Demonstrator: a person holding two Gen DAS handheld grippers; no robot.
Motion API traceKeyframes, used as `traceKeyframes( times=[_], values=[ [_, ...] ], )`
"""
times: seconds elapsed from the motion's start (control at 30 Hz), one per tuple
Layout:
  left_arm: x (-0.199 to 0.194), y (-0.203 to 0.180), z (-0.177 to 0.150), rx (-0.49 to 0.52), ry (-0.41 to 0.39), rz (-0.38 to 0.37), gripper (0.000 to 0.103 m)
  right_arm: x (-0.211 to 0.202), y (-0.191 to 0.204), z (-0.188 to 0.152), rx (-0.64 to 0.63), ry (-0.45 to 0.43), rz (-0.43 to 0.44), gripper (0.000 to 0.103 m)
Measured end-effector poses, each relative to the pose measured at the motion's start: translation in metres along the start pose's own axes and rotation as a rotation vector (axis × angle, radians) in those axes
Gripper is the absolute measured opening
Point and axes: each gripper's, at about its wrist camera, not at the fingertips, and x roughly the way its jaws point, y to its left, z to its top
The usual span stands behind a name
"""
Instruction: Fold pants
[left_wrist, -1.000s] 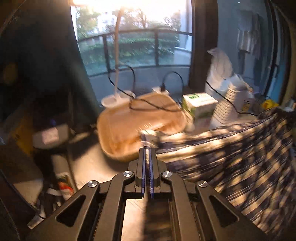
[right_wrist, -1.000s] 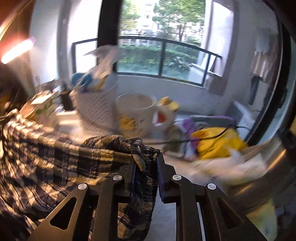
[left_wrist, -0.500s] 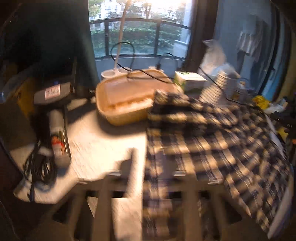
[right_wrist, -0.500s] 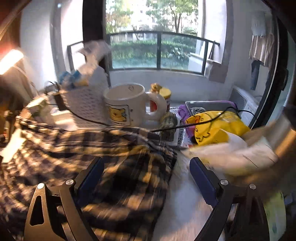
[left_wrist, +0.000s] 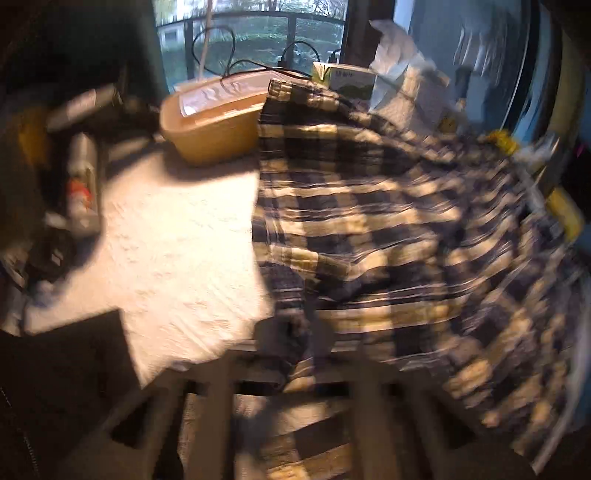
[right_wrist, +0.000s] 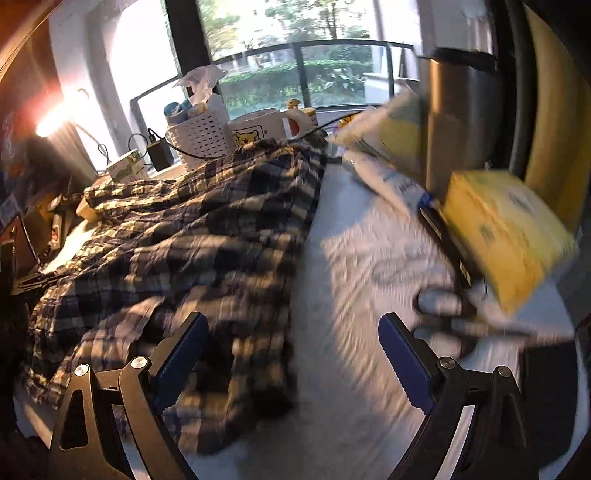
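Observation:
The dark-and-cream plaid pants (left_wrist: 369, 221) lie spread and wrinkled across the white-covered table (left_wrist: 177, 240). In the blurred left wrist view my left gripper (left_wrist: 295, 332) is at the pants' near left edge, its fingers together with plaid cloth pinched between them. Seen from the right wrist, the pants (right_wrist: 203, 221) fill the left half of the table. My right gripper (right_wrist: 291, 343) hangs wide open over their right edge. Its left finger (right_wrist: 184, 339) is above the cloth and its right finger (right_wrist: 402, 350) above bare table (right_wrist: 369, 258); nothing is held.
A tan basin (left_wrist: 214, 125) and a green carton (left_wrist: 347, 77) stand behind the pants, tubes and cables (left_wrist: 79, 177) at far left. A white basket (right_wrist: 201, 136), a mug (right_wrist: 255, 129), a steel cylinder (right_wrist: 458, 110) and a yellow box (right_wrist: 498, 229) crowd the back and right.
Both grippers let go of the waistband and drew back toward the near side. The pants dropped flat onto the table. The left gripper opened, then shut again on the near edge; the right stays wide.

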Motion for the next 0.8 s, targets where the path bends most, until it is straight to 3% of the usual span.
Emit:
traceKeyframes(
  times=[0.03, 0.1, 0.13, 0.17, 0.27, 0.33, 0.47, 0.5, 0.53, 0.6, 0.8],
  values=[
    [-0.002, 0.004, 0.0, -0.027, -0.02, 0.01, 0.002, -0.002, 0.001, -0.007, 0.011, -0.004, 0.004, 0.094],
    [-0.01, 0.01, -0.001, -0.057, -0.05, 0.034, 0.002, -0.002, 0.007, -0.012, 0.001, -0.006, -0.007, 0.075],
    [-0.014, 0.011, -0.001, -0.071, -0.067, 0.041, 0.002, -0.002, 0.012, -0.012, -0.022, -0.005, -0.016, 0.049],
    [-0.019, 0.014, 0.0, -0.08, -0.086, 0.053, 0.002, -0.001, 0.016, -0.012, -0.036, 0.005, -0.022, 0.029],
    [-0.032, 0.017, 0.0, -0.104, -0.141, 0.088, 0.002, 0.006, 0.032, -0.016, -0.111, 0.038, -0.061, 0.021],
    [-0.036, 0.016, 0.002, -0.122, -0.164, 0.097, 0.002, 0.0, 0.041, -0.019, -0.149, 0.029, -0.083, 0.009],
    [-0.037, 0.021, 0.003, -0.163, -0.132, 0.101, 0.01, -0.024, 0.04, -0.018, -0.173, -0.012, -0.138, 0.008],
    [-0.039, 0.022, 0.001, -0.17, -0.121, 0.107, 0.02, -0.031, 0.037, -0.019, -0.172, -0.017, -0.148, 0.008],
    [-0.042, 0.023, -0.001, -0.175, -0.113, 0.113, 0.038, -0.034, 0.035, -0.02, -0.17, -0.015, -0.151, 0.008],
    [-0.057, 0.026, -0.012, -0.189, -0.126, 0.08, 0.051, -0.037, 0.025, -0.027, -0.151, 0.001, -0.153, 0.008],
    [-0.084, -0.001, -0.052, -0.174, -0.082, -0.009, 0.066, -0.048, 0.022, -0.04, -0.102, -0.003, -0.13, 0.008]
  ],
)
